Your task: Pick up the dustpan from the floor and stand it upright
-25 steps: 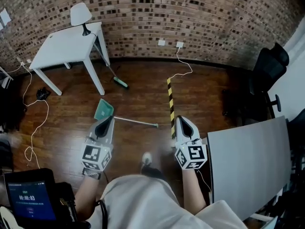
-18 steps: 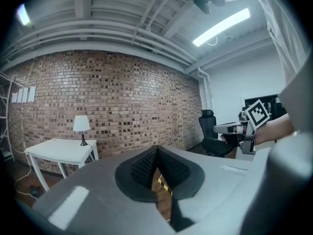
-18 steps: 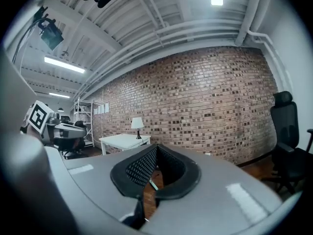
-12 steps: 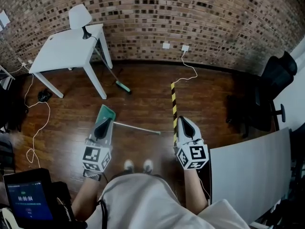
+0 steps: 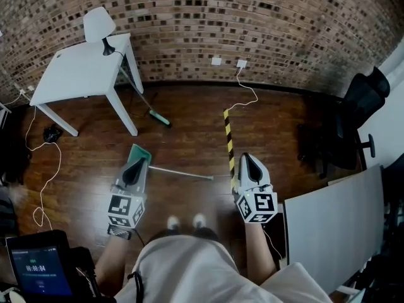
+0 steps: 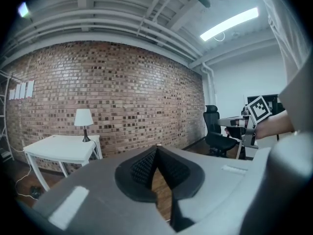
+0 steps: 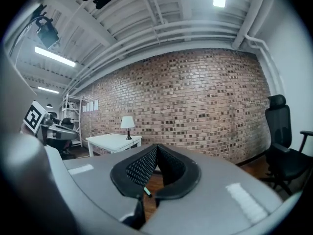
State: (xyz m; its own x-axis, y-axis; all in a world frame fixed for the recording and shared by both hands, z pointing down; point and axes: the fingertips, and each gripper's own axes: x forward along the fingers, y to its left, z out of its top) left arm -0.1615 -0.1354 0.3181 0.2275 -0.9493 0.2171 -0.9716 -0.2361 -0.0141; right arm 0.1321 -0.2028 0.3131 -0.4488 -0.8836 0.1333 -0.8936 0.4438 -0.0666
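- Head view: found the dustpan (image 5: 141,153) flat on the wooden floor (image 5: 189,131), green pan toward the brick wall (image 5: 265,17), thin handle running off to the right. Not yet lifted, so judged the task barely begun.
- Saw the left gripper (image 5: 136,168) overlapping the pan's near edge in the picture. Judged it high above the floor, since its own view looked out across the room. Likely placed there as the nearer tool for the pick-up.
- Saw the right gripper (image 5: 248,167) well apart from the pan, near the handle's free end and just beside the striped floor tape (image 5: 228,134). Judged it kept ready to steady the handle.
- Read both pairs of jaws in the gripper views as pressed together at the tips, clamping nothing. Judged that they would need opening before any grasp.
- Noted a white table (image 5: 76,74) with a lamp (image 5: 99,25) and a broom (image 5: 144,100) leaning at its leg, all well apart from the dustpan.
- Noted also a white cable (image 5: 245,93), a black office chair (image 5: 353,115), a grey panel (image 5: 334,226) and a tablet (image 5: 38,267).
- Found nothing lying between grippers and dustpan, only the person's feet (image 5: 186,221) near the handle.
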